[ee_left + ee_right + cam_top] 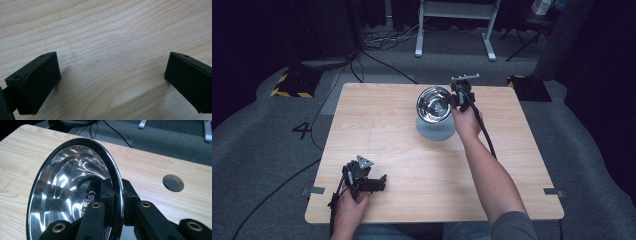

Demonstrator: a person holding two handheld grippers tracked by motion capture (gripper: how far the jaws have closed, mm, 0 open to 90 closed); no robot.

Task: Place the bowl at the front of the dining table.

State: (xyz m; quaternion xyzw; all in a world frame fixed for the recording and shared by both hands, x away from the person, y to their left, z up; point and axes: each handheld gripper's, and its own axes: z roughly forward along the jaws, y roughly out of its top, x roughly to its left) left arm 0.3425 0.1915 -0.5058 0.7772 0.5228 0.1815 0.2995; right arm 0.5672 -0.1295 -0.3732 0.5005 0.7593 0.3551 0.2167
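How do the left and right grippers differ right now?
The left gripper is open with nothing between its fingers; the right gripper is shut on the steel bowl's rim.
The left gripper sits low at the table's near left corner; the right gripper is at the far side, holding the bowl tilted above a grey round base.
Both are black and hand-held.

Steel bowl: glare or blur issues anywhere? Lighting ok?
High view: steel bowl reflects bright highlights, table evenly lit, surroundings dark. Right gripper view: streaky highlights inside the bowl, its rim clamped in the right gripper, jaws sharp. Left gripper view: left gripper open, soft shadows, wood grain sharp.
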